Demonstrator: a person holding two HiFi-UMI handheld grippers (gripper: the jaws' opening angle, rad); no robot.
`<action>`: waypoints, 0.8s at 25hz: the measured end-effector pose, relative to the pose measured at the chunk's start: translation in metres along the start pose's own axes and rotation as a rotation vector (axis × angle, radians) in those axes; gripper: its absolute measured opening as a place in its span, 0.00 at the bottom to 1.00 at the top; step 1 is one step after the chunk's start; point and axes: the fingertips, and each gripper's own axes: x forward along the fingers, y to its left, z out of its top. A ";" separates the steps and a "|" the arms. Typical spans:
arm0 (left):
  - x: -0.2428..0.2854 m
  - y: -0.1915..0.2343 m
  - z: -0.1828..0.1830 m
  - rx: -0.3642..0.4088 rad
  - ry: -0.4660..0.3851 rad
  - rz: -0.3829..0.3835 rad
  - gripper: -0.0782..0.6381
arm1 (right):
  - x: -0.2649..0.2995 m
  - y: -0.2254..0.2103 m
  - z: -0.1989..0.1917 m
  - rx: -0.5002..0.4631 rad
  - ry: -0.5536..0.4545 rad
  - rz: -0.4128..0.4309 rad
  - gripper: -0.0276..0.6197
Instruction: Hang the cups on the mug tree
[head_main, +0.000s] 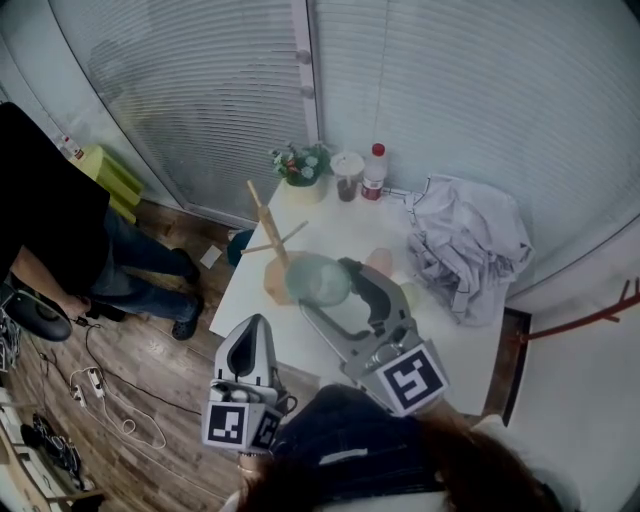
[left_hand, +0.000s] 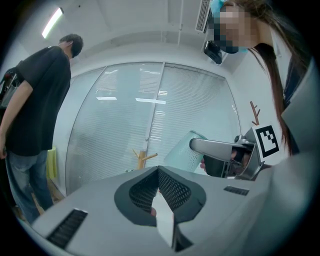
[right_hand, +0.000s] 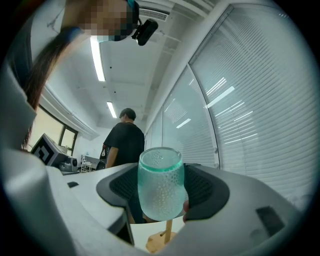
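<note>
A wooden mug tree (head_main: 268, 246) stands on the left part of the white table (head_main: 300, 345). Its pegs are bare. My right gripper (head_main: 325, 285) is shut on a teal, dimpled translucent cup (head_main: 318, 280), held just right of the tree's base. In the right gripper view the cup (right_hand: 160, 182) stands upright between the dark pads, with the tree's base (right_hand: 159, 243) below it. My left gripper (head_main: 255, 328) hovers off the table's near left edge, jaws together and holding nothing. From the left gripper view I see the cup (left_hand: 186, 152) and the tree (left_hand: 142, 159) ahead.
At the table's back stand a potted plant (head_main: 302, 165), a glass jar (head_main: 347, 175) and a red-capped bottle (head_main: 374, 170). A crumpled white cloth (head_main: 468, 240) covers the right side. A peach cup (head_main: 380, 261) shows behind my right gripper. A person (head_main: 60, 220) stands at the left.
</note>
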 end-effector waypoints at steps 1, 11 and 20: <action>0.001 0.001 0.002 -0.006 -0.007 -0.001 0.10 | 0.001 0.000 0.000 -0.003 0.002 0.000 0.49; 0.003 0.011 0.005 -0.006 -0.009 0.000 0.10 | 0.013 -0.002 0.011 -0.005 -0.024 -0.004 0.49; 0.002 0.018 0.005 -0.008 -0.017 0.013 0.10 | 0.021 -0.001 0.013 -0.009 -0.043 -0.003 0.49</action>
